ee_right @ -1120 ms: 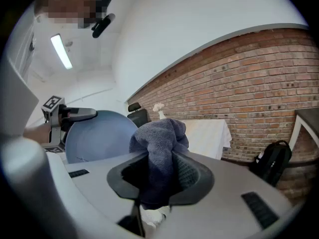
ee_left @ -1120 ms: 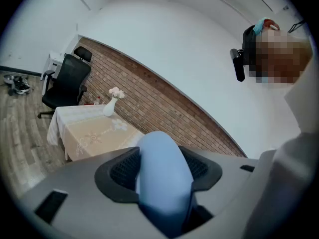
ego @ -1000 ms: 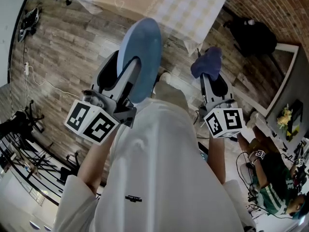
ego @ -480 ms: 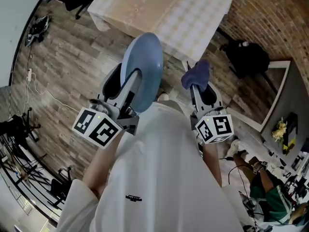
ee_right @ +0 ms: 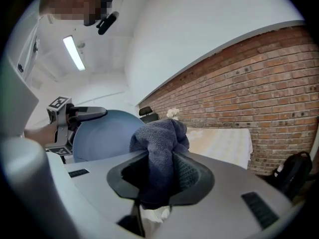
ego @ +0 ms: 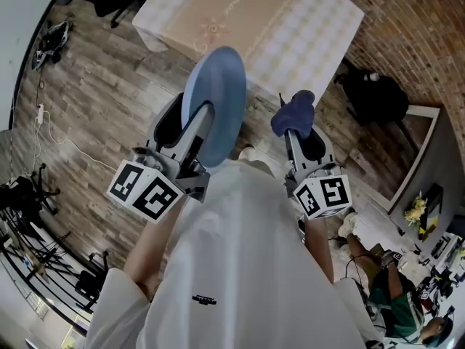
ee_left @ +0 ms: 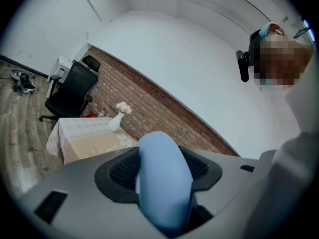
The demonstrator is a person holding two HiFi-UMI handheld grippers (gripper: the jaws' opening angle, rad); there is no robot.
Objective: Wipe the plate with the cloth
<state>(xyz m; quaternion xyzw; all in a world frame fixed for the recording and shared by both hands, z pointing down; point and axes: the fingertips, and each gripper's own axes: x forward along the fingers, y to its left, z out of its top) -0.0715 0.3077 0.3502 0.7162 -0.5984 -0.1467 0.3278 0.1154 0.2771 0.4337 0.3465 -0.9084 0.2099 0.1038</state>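
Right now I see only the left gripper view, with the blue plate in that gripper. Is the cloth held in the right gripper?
Observer: Yes, the right gripper is shut on the dark blue cloth.
Operator: Is it touching the plate?
Observer: No, the head view shows a gap between cloth and plate.
Operator: How does the plate face?
Observer: On edge, its broad face toward the right gripper.

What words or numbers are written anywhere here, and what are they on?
No words or numbers can be read here.
Small dark mark on the white shirt: too small to read.
Faint print on the tablecloth: too blurred to read.
Black-and-white squares on the left cube and the right cube: patterns, not letters.
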